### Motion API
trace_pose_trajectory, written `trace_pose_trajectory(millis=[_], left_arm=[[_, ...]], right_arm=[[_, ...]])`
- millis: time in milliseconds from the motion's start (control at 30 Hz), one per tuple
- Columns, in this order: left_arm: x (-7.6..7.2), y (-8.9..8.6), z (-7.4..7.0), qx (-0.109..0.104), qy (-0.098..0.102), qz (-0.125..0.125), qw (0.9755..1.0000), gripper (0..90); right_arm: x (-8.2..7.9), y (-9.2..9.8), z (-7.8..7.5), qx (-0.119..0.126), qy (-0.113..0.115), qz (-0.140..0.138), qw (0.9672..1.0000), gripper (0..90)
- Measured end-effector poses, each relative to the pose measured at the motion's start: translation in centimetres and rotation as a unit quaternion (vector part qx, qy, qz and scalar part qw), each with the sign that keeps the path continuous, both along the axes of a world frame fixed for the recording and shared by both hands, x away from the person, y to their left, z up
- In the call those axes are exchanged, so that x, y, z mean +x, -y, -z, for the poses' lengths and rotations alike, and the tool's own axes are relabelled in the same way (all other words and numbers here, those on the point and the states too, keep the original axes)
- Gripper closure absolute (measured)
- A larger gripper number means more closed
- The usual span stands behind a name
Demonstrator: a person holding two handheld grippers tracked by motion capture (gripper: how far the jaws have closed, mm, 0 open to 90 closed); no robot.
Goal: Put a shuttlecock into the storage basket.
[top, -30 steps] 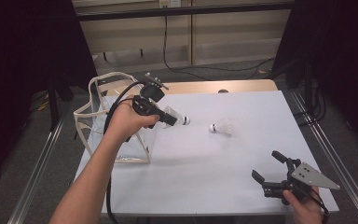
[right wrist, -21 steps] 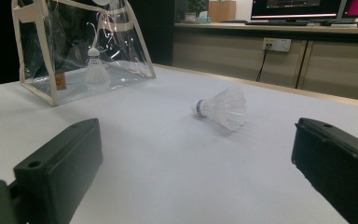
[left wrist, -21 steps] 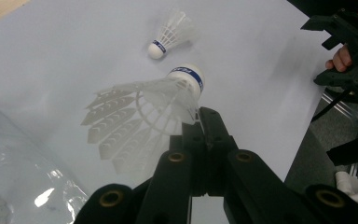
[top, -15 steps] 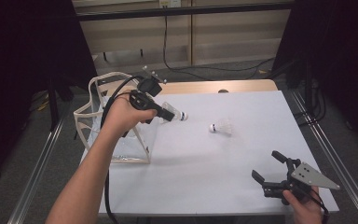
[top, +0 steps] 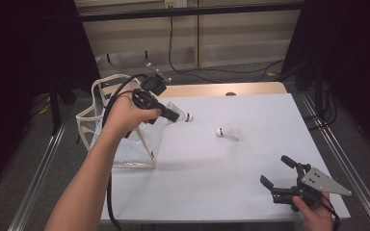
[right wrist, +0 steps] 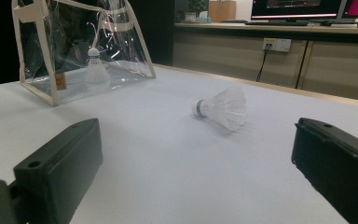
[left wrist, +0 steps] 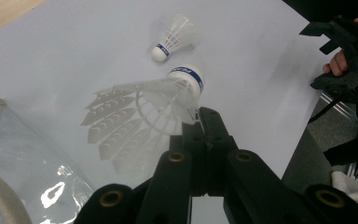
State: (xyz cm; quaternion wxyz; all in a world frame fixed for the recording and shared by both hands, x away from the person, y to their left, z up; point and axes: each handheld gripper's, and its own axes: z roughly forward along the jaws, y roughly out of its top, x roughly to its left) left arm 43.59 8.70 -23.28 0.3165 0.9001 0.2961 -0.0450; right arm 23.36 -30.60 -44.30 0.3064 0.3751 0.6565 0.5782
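Left gripper: my jaws pinch white feathered shuttlecock 1 above clear plastic bag.
Right gripper: my jaws wide, empty.
Shuttlecock 2: lying mid-table.

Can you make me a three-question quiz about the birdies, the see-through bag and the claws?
1. Where is the loose shuttlecock?
A. lying on the white table
B. in the right claw
C. on the floor

2. What colour is the band on the held shuttlecock?
A. red
B. blue
C. green

3. How is the right claw?
A. shut on a shuttlecock
B. open, holding nothing
C. inside the bag

Answers:
1 A, it lies on its side on the tabletop.
2 B, the left gripper view shows a blue band by its white tip.
3 B, its jaws stand wide apart over bare table, while the left claw grips the other shuttlecock near the clear bag.
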Motion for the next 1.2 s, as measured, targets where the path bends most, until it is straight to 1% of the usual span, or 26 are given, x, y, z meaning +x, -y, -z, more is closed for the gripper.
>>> trace_pose_trajectory(millis=[33, 67, 133, 200, 367, 500, 667, 700, 733, 800, 867, 900, 933, 1200], left_arm=[[0.1, -0.1, -0.1, 0.005, 0.001, 0.007, 1.0000, 90.0], [0.1, -0.1, -0.2, 0.003, 0.001, 0.002, 1.0000, 90.0], [0.2, -0.2, -0.4, 0.006, 0.002, 0.004, 1.0000, 90.0], [0.3, -0.3, -0.5, 0.005, 0.001, 0.004, 1.0000, 90.0], [0.4, -0.5, -0.9, 0.003, 0.002, -0.003, 1.0000, 90.0], [0.5, -0.7, -1.2, 0.007, 0.004, -0.007, 0.9999, 90.0], [0.8, -0.9, -1.5, 0.010, 0.002, -0.008, 0.9999, 90.0], [0.7, -0.9, -1.5, 0.007, 0.003, -0.014, 0.9999, 90.0], [0.8, -1.0, -1.6, 0.008, 0.004, -0.011, 0.9999, 90.0], [0.8, -0.9, -1.7, 0.006, 0.003, -0.018, 0.9998, 90.0], [0.8, -0.9, -1.8, 0.006, 0.002, -0.016, 0.9998, 90.0], [0.9, -1.0, -1.9, 0.011, 0.006, -0.012, 0.9999, 90.0], [0.9, -1.0, -2.0, 0.012, 0.007, -0.013, 0.9998, 90.0], [1.2, -1.3, -2.6, 0.010, 0.011, -0.021, 0.9997, 90.0]], right_arm=[[0.0, 0.0, 0.0, 0.000, 0.000, 0.000, 1.0000, 1.4], [0.0, 0.0, 0.0, 0.000, 0.000, 0.000, 1.0000, 1.4], [0.0, 0.0, 0.0, 0.000, 0.001, 0.000, 1.0000, 1.4], [0.0, 0.0, 0.0, 0.000, 0.000, -0.001, 1.0000, 1.4], [0.0, 0.0, 0.0, 0.000, 0.000, 0.000, 1.0000, 1.4], [0.0, 0.0, 0.0, 0.001, 0.000, 0.001, 1.0000, 1.4], [0.0, 0.0, 0.0, 0.001, 0.000, 0.000, 1.0000, 1.4], [0.0, 0.0, 0.0, 0.000, 0.000, 0.000, 1.0000, 1.4], [0.0, 0.0, 0.0, 0.000, 0.000, 0.000, 1.0000, 1.4], [0.0, 0.0, 0.0, 0.001, 0.000, 0.000, 1.0000, 1.4], [0.0, 0.0, 0.0, 0.001, 0.000, 0.001, 1.0000, 1.4], [0.0, 0.1, 0.0, 0.001, 0.000, 0.002, 1.0000, 1.4], [0.0, 0.0, 0.0, 0.001, 0.000, 0.001, 1.0000, 1.4], [0.0, 0.0, 0.0, 0.001, 0.001, 0.001, 1.0000, 1.4]])
